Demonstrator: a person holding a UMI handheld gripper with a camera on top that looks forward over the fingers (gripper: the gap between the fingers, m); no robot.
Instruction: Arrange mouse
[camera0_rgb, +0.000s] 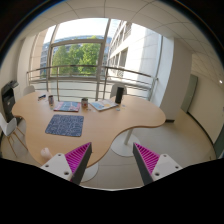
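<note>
Claw spread, nothing between its fingers, held high above the surface. Mouse: can't pick it out. Mouse pad lies well beyond the fingers.

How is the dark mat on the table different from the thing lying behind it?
The dark mat is bigger and patterned blue-black; the flat thing behind it is smaller and paler. The mat lies nearer the open gripper; the other lies nearer the railing. Both lie flat on the wooden table.
</note>
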